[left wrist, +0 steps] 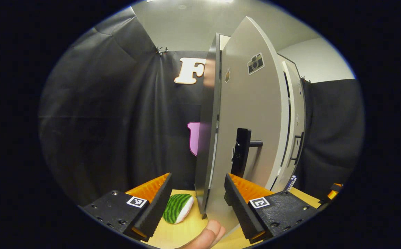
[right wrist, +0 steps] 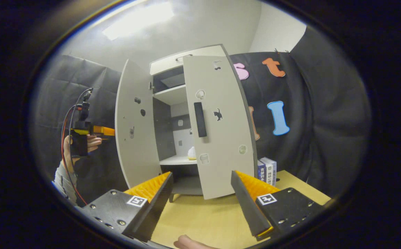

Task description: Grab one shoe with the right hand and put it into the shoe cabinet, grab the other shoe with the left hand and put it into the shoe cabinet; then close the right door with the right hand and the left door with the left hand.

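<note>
Black cloth walls all round, wooden table [right wrist: 207,218] underneath. Left gripper [left wrist: 197,193] is spread wide with nothing in it, parked right at the left door [left wrist: 249,138], whose bottom edge sits between its fingers without either one touching, black handle [left wrist: 240,152] just past. Right gripper [right wrist: 202,193] hangs released too, back from the shoe cabinet [right wrist: 183,121] at the table's far edge. Right door [right wrist: 217,128] is partly swung in; a pale shoe [right wrist: 191,153] sits on the middle shelf. Some books [right wrist: 267,170] stand beside the cabinet, and a green striped thing [left wrist: 178,207] lies by the left fingers.
</note>
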`<state>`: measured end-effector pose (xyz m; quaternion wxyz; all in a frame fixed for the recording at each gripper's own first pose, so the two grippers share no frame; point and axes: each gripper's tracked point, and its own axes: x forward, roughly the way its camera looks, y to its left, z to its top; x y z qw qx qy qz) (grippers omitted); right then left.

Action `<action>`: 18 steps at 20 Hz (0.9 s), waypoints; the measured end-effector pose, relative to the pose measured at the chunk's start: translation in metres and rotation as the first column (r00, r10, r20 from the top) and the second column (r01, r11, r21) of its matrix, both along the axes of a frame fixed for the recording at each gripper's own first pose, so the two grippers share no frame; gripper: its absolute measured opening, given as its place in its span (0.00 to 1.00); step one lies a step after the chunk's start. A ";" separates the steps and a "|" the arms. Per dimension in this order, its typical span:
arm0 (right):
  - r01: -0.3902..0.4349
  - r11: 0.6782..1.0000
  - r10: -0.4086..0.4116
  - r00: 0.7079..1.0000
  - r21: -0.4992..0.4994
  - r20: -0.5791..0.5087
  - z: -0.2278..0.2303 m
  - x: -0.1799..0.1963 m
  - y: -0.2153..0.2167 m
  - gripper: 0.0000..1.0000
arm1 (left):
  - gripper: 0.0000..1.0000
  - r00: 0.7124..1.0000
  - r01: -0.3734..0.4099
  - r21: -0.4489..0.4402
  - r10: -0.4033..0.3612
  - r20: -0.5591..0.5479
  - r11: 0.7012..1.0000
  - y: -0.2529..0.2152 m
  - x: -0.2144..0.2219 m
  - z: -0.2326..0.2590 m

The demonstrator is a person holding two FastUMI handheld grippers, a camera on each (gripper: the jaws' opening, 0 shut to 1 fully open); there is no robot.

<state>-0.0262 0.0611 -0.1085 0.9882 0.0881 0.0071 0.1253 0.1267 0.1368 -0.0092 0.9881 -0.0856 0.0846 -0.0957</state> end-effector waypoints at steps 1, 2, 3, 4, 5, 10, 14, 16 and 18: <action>0.014 1.000 -0.014 1.000 -0.007 0.004 0.001 -0.003 -0.003 0.99 | 0.92 1.000 0.005 0.006 -0.005 -0.008 1.000 -0.006 0.002 0.000; 0.025 1.000 -0.024 1.000 -0.020 0.012 0.003 -0.005 -0.004 1.00 | 0.92 1.000 0.010 0.013 -0.010 -0.012 1.000 -0.012 0.002 0.001; 0.026 0.999 -0.026 0.999 -0.034 0.019 0.004 -0.006 -0.003 0.96 | 0.93 1.000 0.015 0.023 -0.015 -0.010 1.000 -0.018 0.002 0.001; 0.024 0.999 -0.023 1.000 -0.043 0.021 0.004 -0.008 0.000 0.99 | 0.93 1.000 0.020 0.036 -0.020 -0.007 0.999 -0.024 0.001 0.003; 0.018 0.999 -0.017 1.000 -0.051 0.022 0.003 -0.011 0.003 0.99 | 0.93 1.000 0.024 0.047 -0.024 -0.001 0.999 -0.030 0.000 0.004; 0.022 0.995 -0.019 0.999 -0.100 0.029 0.000 -0.016 0.003 0.99 | 0.93 1.000 0.013 0.075 -0.013 0.000 0.997 -0.059 0.006 0.003; 0.000 0.997 0.001 1.000 -0.074 0.012 -0.005 -0.017 0.003 1.00 | 0.93 1.000 0.001 0.092 0.001 -0.015 0.996 -0.073 0.014 0.001; 0.018 0.998 -0.017 1.000 -0.067 0.007 -0.005 -0.016 -0.004 0.99 | 0.92 1.000 0.007 0.097 -0.007 -0.005 0.995 -0.081 0.015 0.003; 0.034 0.998 -0.035 0.999 -0.058 -0.001 -0.008 -0.016 -0.011 0.99 | 0.92 1.000 0.023 0.081 -0.022 -0.012 0.996 -0.089 0.020 -0.001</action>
